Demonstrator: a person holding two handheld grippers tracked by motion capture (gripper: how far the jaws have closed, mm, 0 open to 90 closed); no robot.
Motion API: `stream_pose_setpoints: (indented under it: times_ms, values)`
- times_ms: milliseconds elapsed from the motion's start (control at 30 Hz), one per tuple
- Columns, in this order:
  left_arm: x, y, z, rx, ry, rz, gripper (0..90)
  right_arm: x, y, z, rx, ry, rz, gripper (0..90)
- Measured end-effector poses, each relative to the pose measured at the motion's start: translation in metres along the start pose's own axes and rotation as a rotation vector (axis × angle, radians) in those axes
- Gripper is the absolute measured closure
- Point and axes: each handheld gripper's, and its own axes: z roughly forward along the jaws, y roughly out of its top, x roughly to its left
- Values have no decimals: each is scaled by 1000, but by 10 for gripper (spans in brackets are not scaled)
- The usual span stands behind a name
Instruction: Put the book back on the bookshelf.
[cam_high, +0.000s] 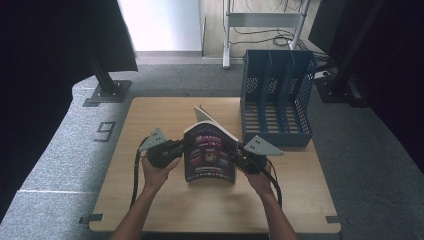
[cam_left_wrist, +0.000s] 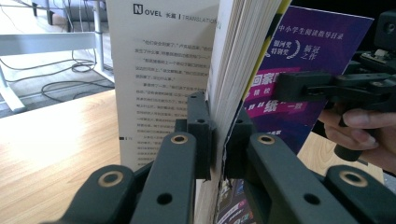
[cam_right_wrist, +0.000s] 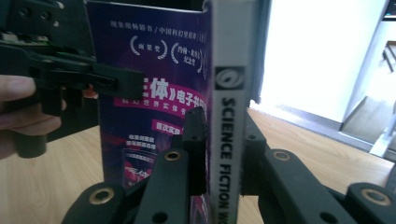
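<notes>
So the book (cam_high: 210, 152) is standing upright on the bench (cam_high: 150, 205), purple cover facing the person, pinched from both sides. The left gripper (cam_high: 181, 146) has its jaws clamped narrow on the page edge: in the left gripper view you can see one jaw on a loose printed page and the other on the purple cover, with the block of pages squeezed between them. The right gripper (cam_high: 239, 151) is doing the same on the spine side; in the right gripper view the white spine reading SCIENCE FICTION sits right between its jaws, which hug it tight on both faces. Each gripper view also catches the other gripper farther off, gripping the opposite edge of the cover, fingers (cam_left_wrist: 359, 133) wrapped around its handle. The top of the book fans open a bit above the jaws. Beyond the right jaws, well apart from the book, a blue file rack (cam_high: 277, 97) stands at the far corner of the bench.
</notes>
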Motion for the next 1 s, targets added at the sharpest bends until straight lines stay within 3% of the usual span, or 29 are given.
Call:
stream_pose_setpoints:
  times_ms: [300, 733, 1000]
  values:
    - [2, 0, 0, 2, -4, -7, 821, 1, -1, 0, 10, -12, -15, 814]
    - [4, 4, 2, -9, 73, -5, 556, 9, -3, -11, -2, 18, -62, 816]
    - [4, 13, 11, 19, 110, 29, 385, 10, -4, -17, -4, 27, -79, 815]
